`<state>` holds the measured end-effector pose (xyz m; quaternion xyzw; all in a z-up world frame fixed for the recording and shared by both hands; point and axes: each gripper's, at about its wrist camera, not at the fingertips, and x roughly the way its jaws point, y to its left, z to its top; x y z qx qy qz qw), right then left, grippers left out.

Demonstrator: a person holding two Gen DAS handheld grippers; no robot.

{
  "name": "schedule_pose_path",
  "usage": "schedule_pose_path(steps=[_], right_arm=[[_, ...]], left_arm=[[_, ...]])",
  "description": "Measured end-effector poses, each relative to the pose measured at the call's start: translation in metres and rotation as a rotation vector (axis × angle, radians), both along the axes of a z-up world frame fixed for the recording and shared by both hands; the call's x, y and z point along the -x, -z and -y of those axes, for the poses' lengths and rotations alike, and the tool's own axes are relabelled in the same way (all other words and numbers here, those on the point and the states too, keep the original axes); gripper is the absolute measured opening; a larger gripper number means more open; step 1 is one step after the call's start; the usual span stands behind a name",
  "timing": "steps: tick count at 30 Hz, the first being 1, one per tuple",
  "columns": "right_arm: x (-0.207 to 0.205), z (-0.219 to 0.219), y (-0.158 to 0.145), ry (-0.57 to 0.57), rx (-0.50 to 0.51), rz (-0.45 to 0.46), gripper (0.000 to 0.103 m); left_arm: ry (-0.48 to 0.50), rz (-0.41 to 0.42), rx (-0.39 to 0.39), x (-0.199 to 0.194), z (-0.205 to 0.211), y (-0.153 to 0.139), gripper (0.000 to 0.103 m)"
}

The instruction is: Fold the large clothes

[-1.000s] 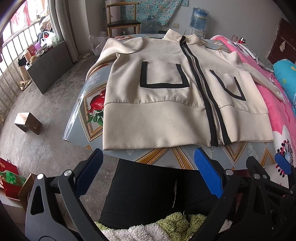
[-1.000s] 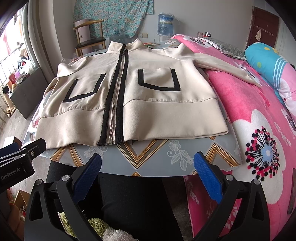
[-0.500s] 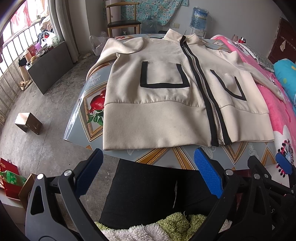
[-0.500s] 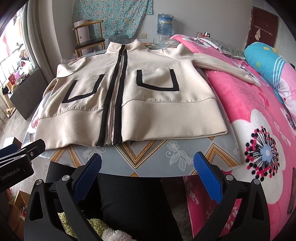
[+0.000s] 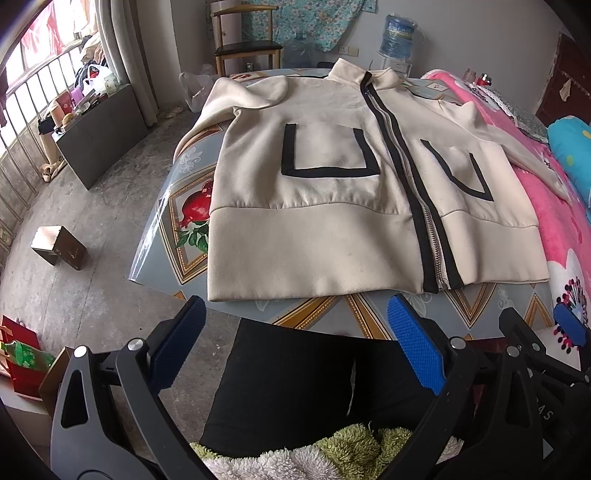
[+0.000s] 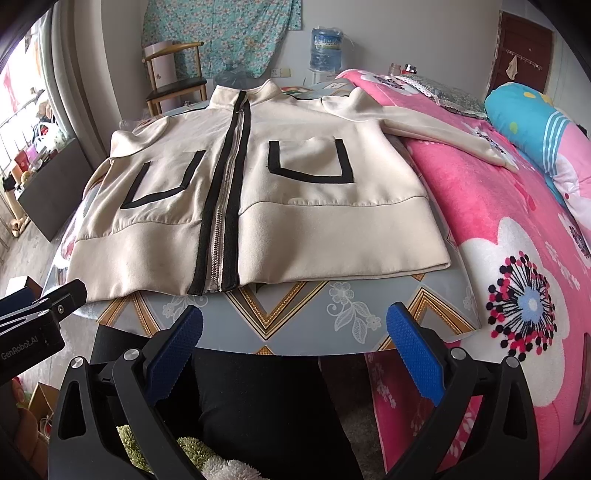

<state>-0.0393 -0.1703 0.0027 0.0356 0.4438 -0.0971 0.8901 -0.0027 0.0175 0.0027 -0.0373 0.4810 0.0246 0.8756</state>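
The cream jacket (image 5: 332, 206) is lying flat, zipped, on the tabletop (image 6: 295, 314). Both the left hand-held gripper (image 5: 295, 343) and right hand-held gripper (image 6: 295, 343) are hovering released, short of the jacket's hem.

Bare grey concrete floor (image 5: 92, 229), scuffed, ahead-left of the tongs. Barred window (image 5: 26, 122) at far left, daylight coming through; pale curtain (image 5: 122, 44) hanging beside it. Low dark cabinet (image 5: 99, 129) below the window, cluttered on top. Small brown box (image 5: 59, 247) on the floor, left. Wooden chair (image 5: 245, 40) against the far wall, floral cloth (image 6: 221, 33) hung behind it. Water-cooler bottle (image 6: 327, 46) at the far wall, straight ahead. Bed with pink flowered blanket (image 6: 517, 240) to the right. Dark wooden door (image 6: 524, 51) far right. Walls plain grey-white.
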Motion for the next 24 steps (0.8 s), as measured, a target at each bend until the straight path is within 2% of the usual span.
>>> schedule_pose_path(steps=[13, 16, 19, 21, 24], right_arm=[[-0.007, 0.007, 0.001, 0.014, 0.042, 0.001, 0.097], [-0.011, 0.026, 0.0, 0.028, 0.047, 0.012, 0.097], [-0.014, 0.056, 0.0, 0.064, 0.017, 0.018, 0.097], [-0.017, 0.081, 0.0, 0.11, -0.007, 0.022, 0.097], [-0.024, 0.114, 0.002, 0.161, -0.052, 0.02, 0.097]], left_arm=[[0.015, 0.02, -0.006, -0.009, -0.01, 0.005, 0.095], [0.015, 0.05, 0.014, -0.012, -0.031, 0.007, 0.095], [0.002, 0.088, 0.002, -0.016, -0.058, 0.011, 0.095], [-0.01, 0.089, 0.003, -0.021, -0.076, 0.018, 0.095], [-0.023, 0.08, 0.051, -0.031, -0.099, 0.032, 0.095]])
